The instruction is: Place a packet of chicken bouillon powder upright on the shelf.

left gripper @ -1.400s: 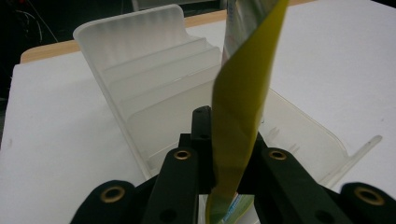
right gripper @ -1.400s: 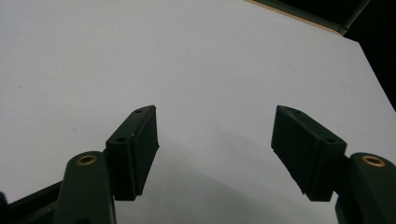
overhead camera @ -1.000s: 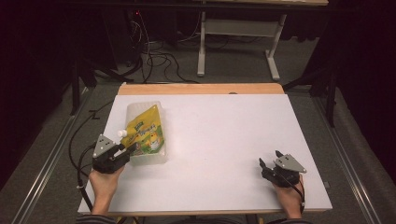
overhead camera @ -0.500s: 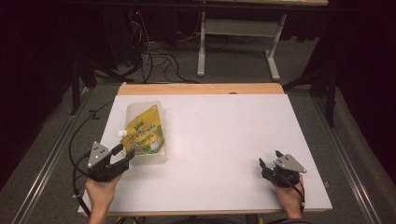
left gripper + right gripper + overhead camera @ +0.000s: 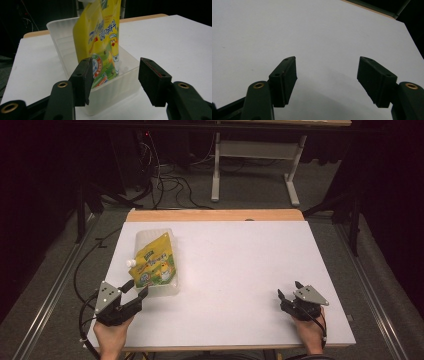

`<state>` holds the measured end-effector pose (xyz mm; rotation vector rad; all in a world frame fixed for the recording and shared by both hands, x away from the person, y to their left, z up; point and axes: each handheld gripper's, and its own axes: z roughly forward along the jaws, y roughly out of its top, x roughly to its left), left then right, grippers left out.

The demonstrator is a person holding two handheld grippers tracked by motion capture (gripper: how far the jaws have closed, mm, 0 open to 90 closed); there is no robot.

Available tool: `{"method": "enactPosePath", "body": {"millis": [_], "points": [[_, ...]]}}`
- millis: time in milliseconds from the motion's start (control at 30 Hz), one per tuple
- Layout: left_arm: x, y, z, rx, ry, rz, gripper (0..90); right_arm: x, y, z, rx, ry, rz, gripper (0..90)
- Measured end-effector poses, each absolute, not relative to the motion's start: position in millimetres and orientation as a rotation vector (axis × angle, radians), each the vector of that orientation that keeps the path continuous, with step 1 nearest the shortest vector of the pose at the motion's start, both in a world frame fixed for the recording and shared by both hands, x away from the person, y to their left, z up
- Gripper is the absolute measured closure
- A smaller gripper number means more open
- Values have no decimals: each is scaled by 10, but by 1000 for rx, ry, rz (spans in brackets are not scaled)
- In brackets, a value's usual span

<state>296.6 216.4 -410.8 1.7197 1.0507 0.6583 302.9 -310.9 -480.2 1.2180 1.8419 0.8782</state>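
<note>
1. Presently, left gripper [image 5: 134, 296]: near-left of the table, just short of the bin's near end, jaws spread wide and holding nothing.
2. Yellow pouch [image 5: 156, 261]: spouted refill pack standing propped inside the clear plastic bin [image 5: 167, 291], white cap [image 5: 131, 263] hanging over the bin's left wall. From the left gripper view the pouch [image 5: 100, 37] leans toward the far end, its printed face turned to the jaws.
3. Right gripper [image 5: 289, 296]: near-right, well apart from the bin, jaws wide open over bare tabletop, nothing between them.
4. Handling note, a judgement: the pouch looks soft and likely to buckle; any grasp should take it near the stiffer top seam or spout, keeping the jaws off the bin's thin wall so the bin does not slide.
5. Table [image 5: 240, 270]: white sheet top, wooden strip along the far edge.
6. Room: dim; grey carpet, loose cables [image 5: 165, 182] and a white desk frame [image 5: 255, 155] beyond the far edge.
</note>
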Motion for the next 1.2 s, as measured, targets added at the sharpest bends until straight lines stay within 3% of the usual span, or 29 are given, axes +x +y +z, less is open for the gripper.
{"method": "enactPosePath", "body": {"millis": [1200], "points": [[3075, 1437, -4241, 1820, 902, 499, 423, 3024, -3124, -4798, 1216, 1836, 889, 332]]}}
